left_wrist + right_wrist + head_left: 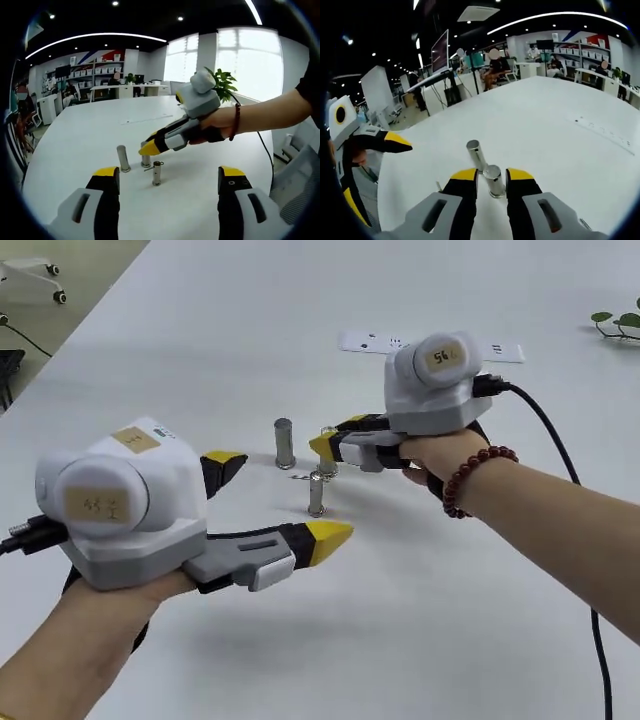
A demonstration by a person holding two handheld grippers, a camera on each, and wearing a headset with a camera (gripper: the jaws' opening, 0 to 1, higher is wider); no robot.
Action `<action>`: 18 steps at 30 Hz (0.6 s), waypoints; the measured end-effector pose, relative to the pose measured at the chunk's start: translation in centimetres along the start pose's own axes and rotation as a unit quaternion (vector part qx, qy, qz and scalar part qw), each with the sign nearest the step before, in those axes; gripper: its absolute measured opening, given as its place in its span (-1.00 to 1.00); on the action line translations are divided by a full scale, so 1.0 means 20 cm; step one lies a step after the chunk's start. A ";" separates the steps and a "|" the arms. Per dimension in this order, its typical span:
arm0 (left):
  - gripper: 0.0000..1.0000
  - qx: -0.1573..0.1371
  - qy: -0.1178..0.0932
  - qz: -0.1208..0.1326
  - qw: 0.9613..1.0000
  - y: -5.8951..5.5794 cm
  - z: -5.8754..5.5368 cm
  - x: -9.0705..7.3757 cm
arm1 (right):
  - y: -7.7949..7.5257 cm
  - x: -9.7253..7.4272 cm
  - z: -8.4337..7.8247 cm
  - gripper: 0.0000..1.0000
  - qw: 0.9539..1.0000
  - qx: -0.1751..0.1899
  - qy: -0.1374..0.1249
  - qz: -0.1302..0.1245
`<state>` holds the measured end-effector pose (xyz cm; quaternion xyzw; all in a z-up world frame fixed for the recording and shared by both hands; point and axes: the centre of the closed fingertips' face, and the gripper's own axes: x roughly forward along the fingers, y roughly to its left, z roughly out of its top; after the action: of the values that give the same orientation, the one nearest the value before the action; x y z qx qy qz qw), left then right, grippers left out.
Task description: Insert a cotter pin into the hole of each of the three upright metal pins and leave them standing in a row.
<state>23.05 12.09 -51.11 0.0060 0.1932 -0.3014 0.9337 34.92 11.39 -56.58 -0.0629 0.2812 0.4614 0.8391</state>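
As the head view shows it: three metal pins stand on the white surface (420, 640): the outer pin (284, 443), the middle pin (329, 462) and the near pin (316, 494). The near pin is set forward of the other two, so they make a triangle, not a row.
Right gripper, head view: the right gripper (324, 437) reaches in from the right with its tips at the top of the middle pin, probably to steady it while its hole is filled.
Left gripper, head view: the left gripper (296, 494) hovers low on the near side. Its jaws are wide apart with nothing in them, and the tips point toward the pins.
Pins, left gripper view: the near pin carries a cotter pin (150, 168) crosswise through its top. The outer pin looks bare. The middle pin's top is hidden by the right gripper's yellow tip.
Jaws, left gripper view: they are spread far apart with nothing between them and stop short of the pins. This gripper seems free to fetch the next cotter pin.
Jaws, right gripper view: they sit close on either side of the middle pin's top, with a thin dark gap on one side. I cannot tell whether they pinch it.
Beyond, right gripper view: the outer pin stands just behind the middle one, and the left gripper comes in at the left edge.
Progress: by my reading, one pin of three is done. Two holes remain, and the near pin then needs lining up with the others.
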 end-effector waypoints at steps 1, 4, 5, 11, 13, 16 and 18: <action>0.59 -0.001 0.001 0.001 1.000 0.00 0.00 0.00 | 0.00 0.00 0.00 -0.68 1.000 0.000 0.000 0.000; 0.61 -0.002 0.004 0.007 1.000 0.01 -0.01 -0.01 | 0.00 0.01 -0.01 -0.72 1.000 0.003 -0.003 0.003; 0.63 -0.004 0.002 0.010 1.000 0.02 -0.01 -0.01 | -0.01 0.02 -0.02 -0.75 1.000 -0.003 0.003 0.001; 0.70 -0.008 -0.008 0.010 1.000 0.01 0.01 -0.02 | 0.00 0.01 -0.02 -0.80 1.000 -0.007 -0.005 -0.004; 0.73 -0.010 -0.008 0.009 1.000 0.01 0.02 -0.02 | -0.01 0.01 -0.01 -0.80 1.000 -0.010 -0.006 -0.004; 0.74 -0.013 -0.013 0.008 1.000 0.00 0.02 -0.03 | -0.01 0.01 -0.01 -0.82 1.000 -0.028 -0.004 -0.005; 0.77 -0.015 -0.014 0.007 1.000 0.00 0.02 -0.03 | -0.01 0.01 0.00 -0.83 0.999 -0.040 -0.002 -0.005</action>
<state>22.78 12.36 -50.47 -0.0111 0.1848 -0.2915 0.9385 35.15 11.46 -56.80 -0.0966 0.2605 0.4679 0.8390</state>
